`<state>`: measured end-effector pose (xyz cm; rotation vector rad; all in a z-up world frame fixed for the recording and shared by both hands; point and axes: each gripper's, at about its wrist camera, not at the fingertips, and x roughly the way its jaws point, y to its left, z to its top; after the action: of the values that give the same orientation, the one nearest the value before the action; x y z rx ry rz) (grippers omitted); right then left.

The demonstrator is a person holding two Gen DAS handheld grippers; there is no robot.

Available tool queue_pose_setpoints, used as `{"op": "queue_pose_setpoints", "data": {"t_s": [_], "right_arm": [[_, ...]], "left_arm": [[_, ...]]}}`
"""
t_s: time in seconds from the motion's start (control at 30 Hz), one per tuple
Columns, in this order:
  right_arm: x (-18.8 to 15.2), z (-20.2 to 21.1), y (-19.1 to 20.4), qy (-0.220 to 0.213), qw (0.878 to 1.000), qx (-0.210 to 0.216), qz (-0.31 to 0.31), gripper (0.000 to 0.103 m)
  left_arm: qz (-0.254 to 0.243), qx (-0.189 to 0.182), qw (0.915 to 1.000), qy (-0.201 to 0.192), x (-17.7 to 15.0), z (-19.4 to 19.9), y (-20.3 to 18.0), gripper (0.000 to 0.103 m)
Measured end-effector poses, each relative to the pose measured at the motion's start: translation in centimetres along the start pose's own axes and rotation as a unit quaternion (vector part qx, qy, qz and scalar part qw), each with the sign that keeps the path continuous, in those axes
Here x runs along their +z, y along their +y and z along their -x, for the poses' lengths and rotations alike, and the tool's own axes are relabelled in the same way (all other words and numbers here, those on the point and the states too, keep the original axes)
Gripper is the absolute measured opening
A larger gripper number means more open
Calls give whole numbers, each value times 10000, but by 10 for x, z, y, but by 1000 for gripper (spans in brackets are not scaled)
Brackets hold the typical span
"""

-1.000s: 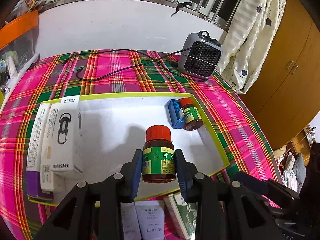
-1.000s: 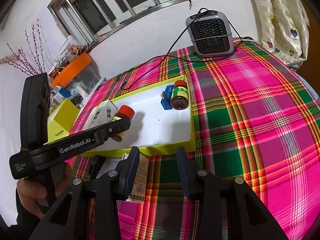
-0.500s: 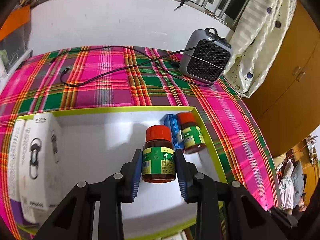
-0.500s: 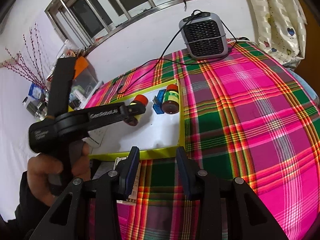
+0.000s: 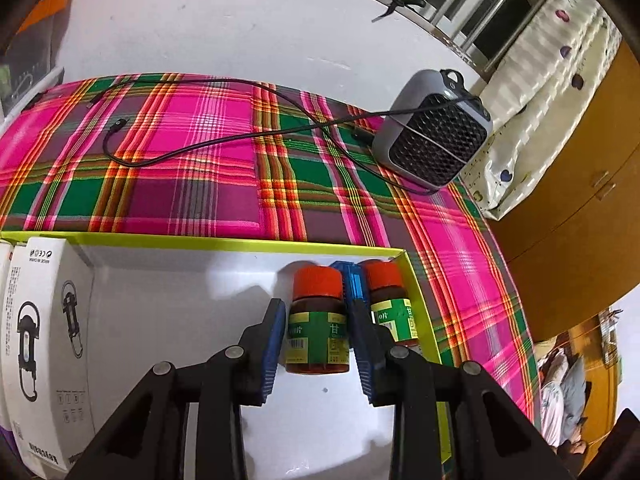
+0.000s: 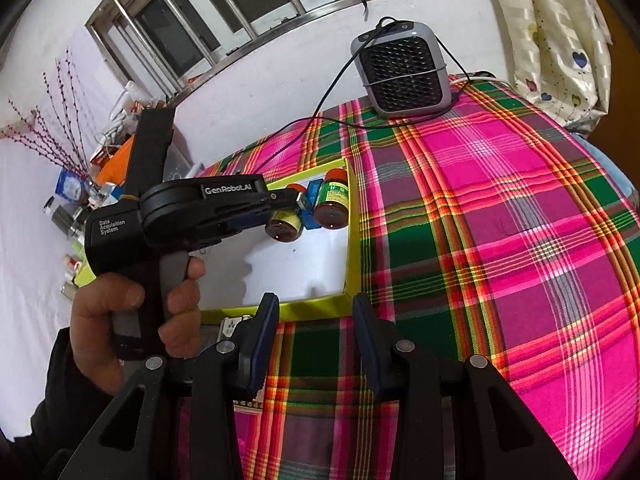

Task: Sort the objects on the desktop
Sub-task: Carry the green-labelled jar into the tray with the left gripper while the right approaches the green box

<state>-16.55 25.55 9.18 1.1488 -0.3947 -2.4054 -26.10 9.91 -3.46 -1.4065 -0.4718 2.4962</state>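
My left gripper (image 5: pixel 318 336) is shut on a brown medicine bottle (image 5: pixel 318 334) with a red cap and green label, held over the far right corner of the white tray (image 5: pixel 200 312) with a yellow-green rim. A second such bottle (image 5: pixel 390 312) and a small blue box (image 5: pixel 353 284) stand just to its right against the rim. In the right wrist view the left gripper (image 6: pixel 294 204) holds the bottle (image 6: pixel 285 226) tilted beside the blue box (image 6: pixel 311 204) and the other bottle (image 6: pixel 333 204). My right gripper (image 6: pixel 314 340) is open over the plaid cloth, in front of the tray's near rim (image 6: pixel 312 306).
White keychain boxes (image 5: pixel 44 344) lie at the tray's left side. A grey fan heater (image 5: pixel 434 142) with its black cable (image 5: pixel 208 142) stands at the back of the plaid cloth (image 6: pixel 500 220). A small packet (image 6: pixel 230 326) lies under my right gripper's left finger. Clutter (image 6: pixel 80 196) fills the shelf at left.
My left gripper has carried the bottle forward and right across the tray, up against the blue box and second bottle. The right gripper has stayed open in about the same place.
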Motion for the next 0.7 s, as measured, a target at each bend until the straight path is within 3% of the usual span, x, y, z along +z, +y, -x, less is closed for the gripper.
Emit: {"op": "queue_pose_setpoints", "data": {"t_s": [0.2,0.27,0.3,0.7], "right_arm": [[0,1,0,-27,10000,14,-6,40],[0,1,1,-18,10000,17,-11,40],[0,1,1,-14,10000,19,-13,40],[-1,2,2,-9,10000,-18,-16,40]], "left_arm": [[74,-128,9999,2,-4,15,4,32],[73,-75,9999,90,-5,15,4,21],[92,-117,9998,120,-5,13,4,20],[402,-253,9989,11,4,7,9,19]]}}
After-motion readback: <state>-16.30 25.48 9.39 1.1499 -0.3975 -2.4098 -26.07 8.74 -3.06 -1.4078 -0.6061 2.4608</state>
